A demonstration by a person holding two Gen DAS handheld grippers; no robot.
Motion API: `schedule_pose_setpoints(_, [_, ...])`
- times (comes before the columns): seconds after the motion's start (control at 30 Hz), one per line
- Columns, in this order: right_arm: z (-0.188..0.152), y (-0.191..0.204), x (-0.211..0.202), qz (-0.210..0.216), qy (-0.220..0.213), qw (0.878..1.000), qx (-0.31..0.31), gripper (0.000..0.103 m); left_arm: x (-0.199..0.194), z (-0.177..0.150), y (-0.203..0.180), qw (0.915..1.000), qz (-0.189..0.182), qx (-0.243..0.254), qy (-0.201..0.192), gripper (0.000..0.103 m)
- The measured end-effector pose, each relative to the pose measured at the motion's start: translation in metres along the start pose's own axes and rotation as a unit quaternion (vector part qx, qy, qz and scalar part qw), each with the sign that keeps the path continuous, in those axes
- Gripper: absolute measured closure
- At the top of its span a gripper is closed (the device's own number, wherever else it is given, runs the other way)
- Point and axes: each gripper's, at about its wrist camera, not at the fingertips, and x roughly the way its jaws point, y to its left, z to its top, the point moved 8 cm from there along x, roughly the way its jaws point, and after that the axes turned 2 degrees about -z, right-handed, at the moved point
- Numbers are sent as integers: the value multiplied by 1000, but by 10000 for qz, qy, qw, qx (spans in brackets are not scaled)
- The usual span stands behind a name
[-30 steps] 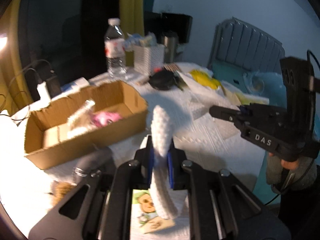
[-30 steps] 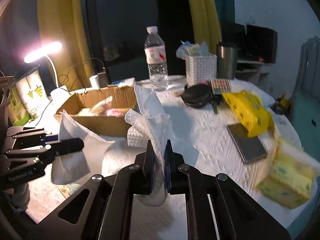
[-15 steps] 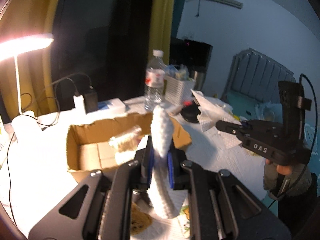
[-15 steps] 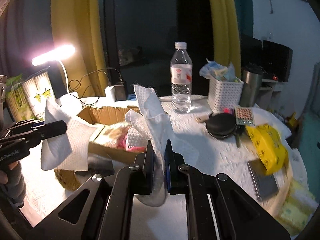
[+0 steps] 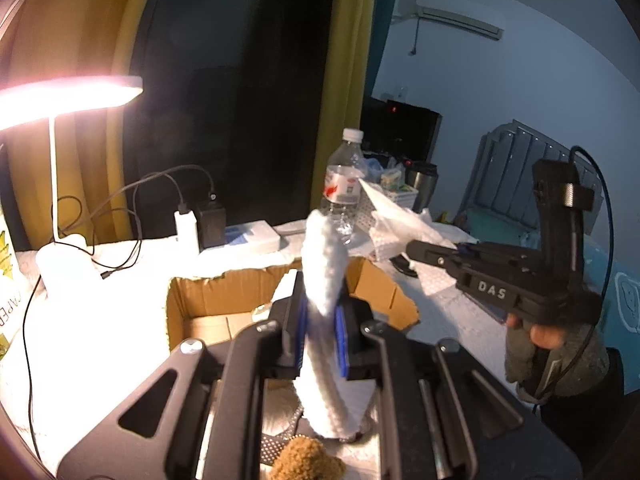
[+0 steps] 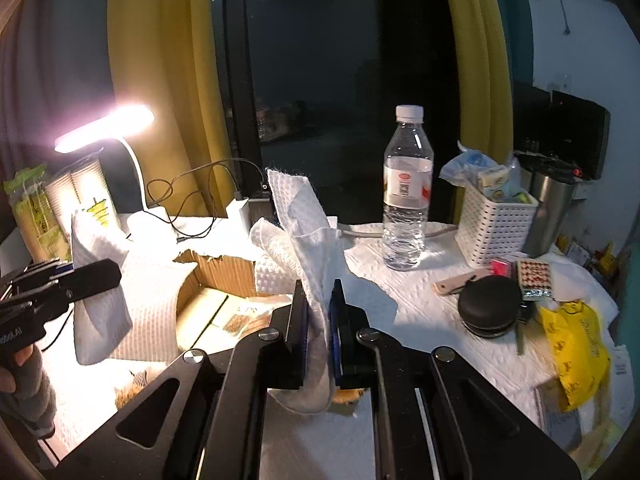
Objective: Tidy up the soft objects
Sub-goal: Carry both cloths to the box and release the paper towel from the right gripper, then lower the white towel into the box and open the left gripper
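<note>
A lit desk lamp (image 6: 106, 126) glows at the left before yellow curtains (image 6: 160, 80) framing a dark window (image 6: 340, 60), while a pale blue wall (image 5: 460, 80) with an air conditioner (image 5: 452, 16) rises at the far right.

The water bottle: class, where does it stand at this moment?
In the right wrist view the water bottle stands upright right of centre on the table, just left of the white basket.
</note>
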Motion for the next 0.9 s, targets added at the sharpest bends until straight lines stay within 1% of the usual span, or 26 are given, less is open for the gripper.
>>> schedule_pose_setpoints(0.13, [-4,-2,17,115,86,9998,103,92,9,2,-2,10000,37,-4,56,91])
schedule_pose_setpoints(0.2, [-8,-4,27,234,215,9994,164,91,16,4,-3,10000,62,-12,69,91])
schedule_pose_setpoints(0.23, [-12,-4,33,329,351,9987,167,86,18,5,-4,9999,74,-20,77,91])
schedule_pose_setpoints(0.27, [-16,-3,38,394,442,9981,152,74,22,5,-4,9999,94,-34,99,91])
schedule_pose_setpoints(0.3, [-19,-3,42,440,502,9977,136,65,25,6,-5,9998,118,-48,129,91])
schedule_pose_setpoints(0.33, [-21,-3,44,462,536,9974,129,53,29,6,-6,9998,135,-55,155,91])
schedule_pose_setpoints(0.37, [-22,-3,45,477,534,9973,130,51,34,6,-8,9997,151,-55,193,91])
schedule_pose_setpoints(0.5, [-23,-15,39,425,445,9980,169,51,49,6,-16,9994,136,-56,297,91])
schedule_pose_setpoints(0.73, [-28,-53,25,333,359,9979,429,51,82,7,-42,9988,7,-8,490,91])
schedule_pose_setpoints(0.9, [-34,-71,15,292,328,9976,533,51,107,8,-57,9982,-101,-12,589,91])
